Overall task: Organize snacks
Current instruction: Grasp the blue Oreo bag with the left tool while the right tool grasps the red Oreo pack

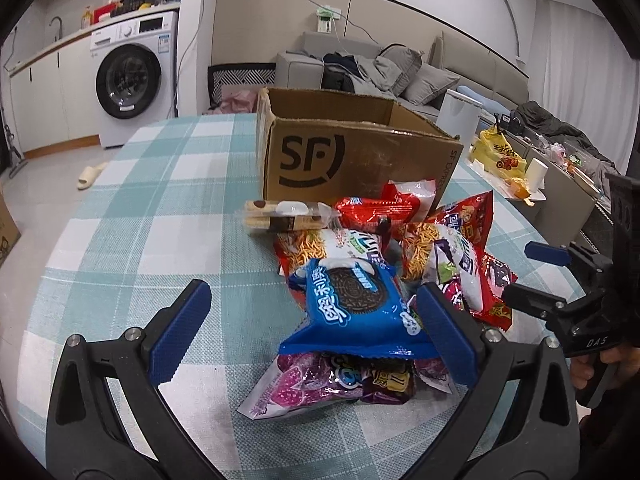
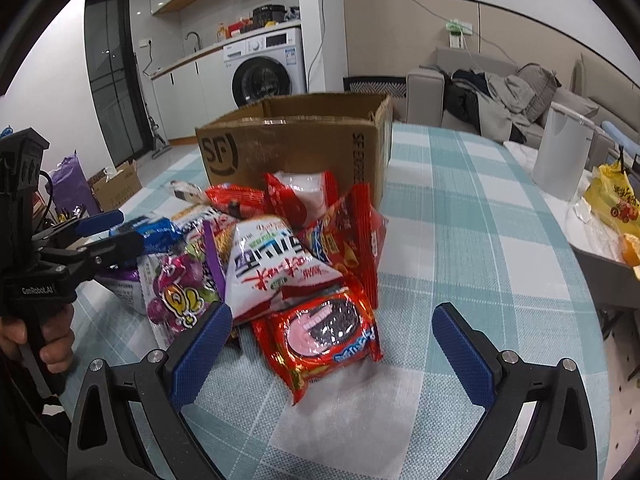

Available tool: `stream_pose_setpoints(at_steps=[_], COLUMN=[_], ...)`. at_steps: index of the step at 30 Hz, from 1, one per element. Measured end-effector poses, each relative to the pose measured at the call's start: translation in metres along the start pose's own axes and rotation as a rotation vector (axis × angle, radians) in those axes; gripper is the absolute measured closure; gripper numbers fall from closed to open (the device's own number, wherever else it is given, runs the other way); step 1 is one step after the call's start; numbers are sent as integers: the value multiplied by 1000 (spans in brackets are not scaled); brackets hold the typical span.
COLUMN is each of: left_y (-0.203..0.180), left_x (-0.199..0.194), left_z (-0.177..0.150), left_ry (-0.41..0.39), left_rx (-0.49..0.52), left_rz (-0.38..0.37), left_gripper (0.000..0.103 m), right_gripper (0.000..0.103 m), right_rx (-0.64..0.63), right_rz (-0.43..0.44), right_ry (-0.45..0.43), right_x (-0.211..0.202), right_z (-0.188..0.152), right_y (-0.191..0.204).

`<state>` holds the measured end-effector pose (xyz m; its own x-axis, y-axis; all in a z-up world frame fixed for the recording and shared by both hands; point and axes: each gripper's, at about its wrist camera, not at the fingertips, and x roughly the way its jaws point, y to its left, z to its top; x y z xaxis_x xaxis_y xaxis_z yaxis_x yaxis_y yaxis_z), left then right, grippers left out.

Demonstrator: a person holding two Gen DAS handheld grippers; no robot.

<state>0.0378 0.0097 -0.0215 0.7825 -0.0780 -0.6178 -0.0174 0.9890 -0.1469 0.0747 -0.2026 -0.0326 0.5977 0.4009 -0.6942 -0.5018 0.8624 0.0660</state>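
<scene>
Snacks: a loose heap of sealed packets on the checked tablecloth (image 1: 132, 208), just in front of the open cardboard box (image 1: 352, 160), which looks the likely place for them.
Blue Oreo pack (image 1: 352, 300): lies on top of the heap, tilted, its near crimped edge over a purple candy bag (image 1: 316, 380); it sits between the spread fingers of the left gripper (image 1: 312, 332).
Red Oreo pack (image 2: 320, 336): lies at the near edge of the heap, flat on the cloth, between the fingers of the right gripper (image 2: 340, 356).
Left gripper: wide apart, gripping nothing; the right-hand pad looks to touch the blue pack's edge, though I cannot be sure.
Right gripper: wide apart, nothing in it, clear of the red pack.
Handling: these should be light, with slick, crinkly film that slides under the pads; the biscuits inside probably crack if squeezed hard.
Where to take hold: across the firm middle of a pack, or by its crimped end seal.
Risk: lifting one may drag its neighbours along.
</scene>
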Motion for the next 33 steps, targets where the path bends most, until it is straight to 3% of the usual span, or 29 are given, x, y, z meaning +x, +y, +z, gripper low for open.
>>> stream_pose_setpoints(at_steps=[12,16,21,24,26,32,33], left_y=[-3,-5,-4,-4,-6,-10,-10], left_x=[7,9,12,13,12,6,5], left_z=[-1,-1,-1,0,-1,-3,-3], left_ry=[38,41,52,49,50,22,18], left_rx=[12,23,16,18,26,54,55], left_rz=[-58,-60,-74,-91,-109,-111,-111], left_gripper=[1,4,20,31,39,41,50], right_gripper=[5,15,21,29,40,51,52], right_rx=[-21,-38,-45,-54,-59,-59,-56], right_rz=[12,17,36,41,41,45,42], right_ry=[129,165,183,181,175,149,145], right_x=[23,30,38,39,38,31,29], right_z=[-6,-7,-7,-6,-6,-9,-9], right_y=[-2,-2,-3,0,1,-1,-3])
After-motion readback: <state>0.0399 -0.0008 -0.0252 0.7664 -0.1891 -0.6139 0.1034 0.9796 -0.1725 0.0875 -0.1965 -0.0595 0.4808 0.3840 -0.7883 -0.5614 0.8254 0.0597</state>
